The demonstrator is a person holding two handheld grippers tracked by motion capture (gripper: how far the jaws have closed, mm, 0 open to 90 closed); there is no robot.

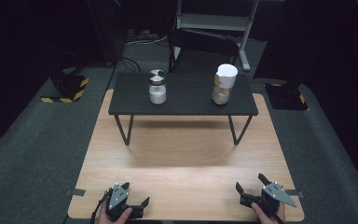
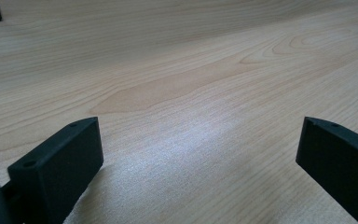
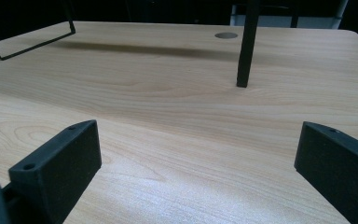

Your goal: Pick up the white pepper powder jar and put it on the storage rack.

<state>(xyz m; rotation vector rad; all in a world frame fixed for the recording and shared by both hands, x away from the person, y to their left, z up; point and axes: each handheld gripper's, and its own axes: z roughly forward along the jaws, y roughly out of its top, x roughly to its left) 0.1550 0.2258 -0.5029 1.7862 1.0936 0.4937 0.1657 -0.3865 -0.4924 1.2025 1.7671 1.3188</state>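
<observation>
Wooden table (image 1: pixel 186 154) — both grippers wide open, empty.

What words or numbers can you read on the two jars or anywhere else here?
There is no text to read anywhere.
Jar with the silver lid: no label shows.
Jar with the white lid: it has a tan patch near the top, too small and blurred to show any letters.
Yellow and black stripes on the floor stand: a warning pattern, no words.
</observation>
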